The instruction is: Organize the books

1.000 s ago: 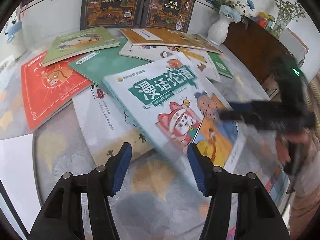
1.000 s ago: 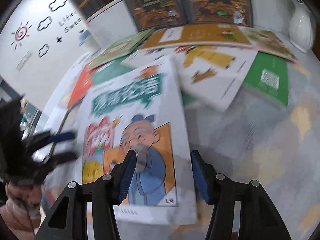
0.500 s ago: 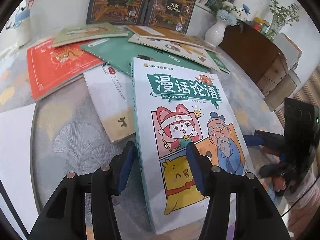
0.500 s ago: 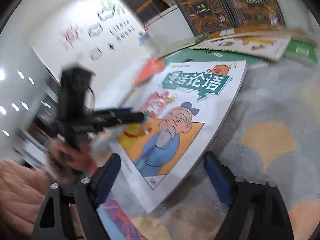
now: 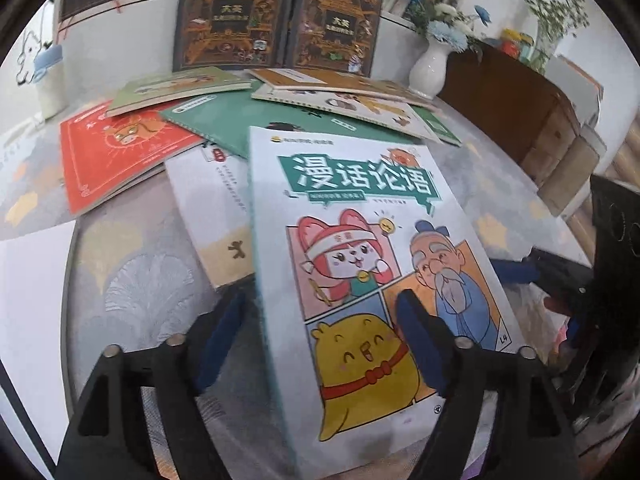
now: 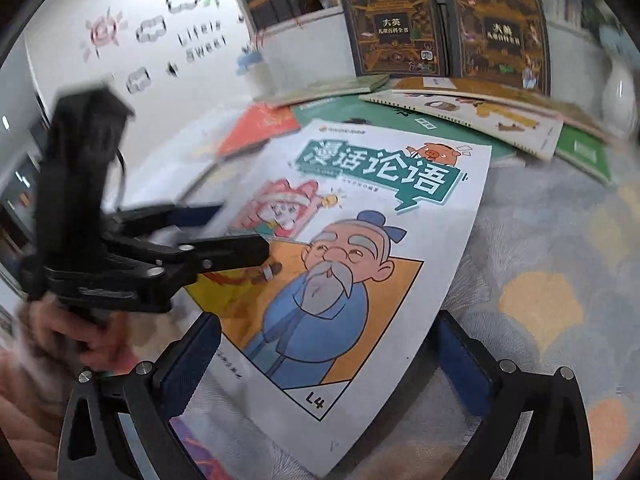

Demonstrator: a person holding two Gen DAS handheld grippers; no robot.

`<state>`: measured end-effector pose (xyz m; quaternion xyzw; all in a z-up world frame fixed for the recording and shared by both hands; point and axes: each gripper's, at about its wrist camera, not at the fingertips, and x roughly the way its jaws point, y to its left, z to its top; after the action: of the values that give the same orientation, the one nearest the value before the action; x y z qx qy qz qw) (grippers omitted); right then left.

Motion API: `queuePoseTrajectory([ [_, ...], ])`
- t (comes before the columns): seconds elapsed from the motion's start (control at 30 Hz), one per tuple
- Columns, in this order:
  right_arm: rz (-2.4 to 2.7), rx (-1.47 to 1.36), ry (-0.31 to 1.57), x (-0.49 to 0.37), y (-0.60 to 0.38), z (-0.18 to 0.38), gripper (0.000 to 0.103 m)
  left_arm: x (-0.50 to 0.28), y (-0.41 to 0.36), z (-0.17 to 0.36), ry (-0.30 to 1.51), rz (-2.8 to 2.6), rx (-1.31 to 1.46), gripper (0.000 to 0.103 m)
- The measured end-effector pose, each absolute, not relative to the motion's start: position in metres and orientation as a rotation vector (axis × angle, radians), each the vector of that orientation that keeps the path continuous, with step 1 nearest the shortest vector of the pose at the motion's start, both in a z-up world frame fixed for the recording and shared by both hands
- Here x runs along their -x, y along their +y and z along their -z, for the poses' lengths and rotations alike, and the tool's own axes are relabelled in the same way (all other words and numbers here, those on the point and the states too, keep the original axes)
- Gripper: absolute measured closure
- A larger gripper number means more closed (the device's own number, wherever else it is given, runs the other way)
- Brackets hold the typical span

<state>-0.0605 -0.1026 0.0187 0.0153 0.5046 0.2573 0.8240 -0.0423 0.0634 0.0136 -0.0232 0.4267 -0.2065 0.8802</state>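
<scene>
The left gripper [image 5: 320, 320] is opening, its jaws straddling the near left edge of the comic book [image 5: 360, 260]; the pads do not press on it, so the book is released. The right gripper [image 6: 328, 360] is also opening, jaws spread very wide on either side of the book's near corner, gripping nothing. The book lies flat, cover up, on the grey patterned table [image 5: 132, 280], partly over a white book [image 5: 208, 208], with the other books [image 5: 120, 148] scattered behind it. A hand [image 6: 72, 332] holds the left gripper's handle in the right wrist view. A second ago the book was tilted and blurred, with both grippers much narrower; now it rests still, squared toward the viewer.
</scene>
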Motion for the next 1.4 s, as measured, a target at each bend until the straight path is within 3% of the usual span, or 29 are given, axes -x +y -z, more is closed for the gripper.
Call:
queuePoseTrajectory([
  [0.1, -0.516, 0.046, 1.075, 0.064, -0.096, -0.016, 0.000, 0.043, 0.058, -0.013, 0.900, 0.439, 0.016, 0.013],
  [0.17, -0.523, 0.027, 1.076, 0.063, -0.101, -0.016, 0.000, 0.043, 0.052, -0.012, 0.911, 0.456, -0.012, 0.000],
  [1.4, -0.510, 0.049, 1.074, 0.065, -0.096, -0.017, 0.000, 0.045, 0.049, -0.011, 0.918, 0.450, -0.039, 0.000],
])
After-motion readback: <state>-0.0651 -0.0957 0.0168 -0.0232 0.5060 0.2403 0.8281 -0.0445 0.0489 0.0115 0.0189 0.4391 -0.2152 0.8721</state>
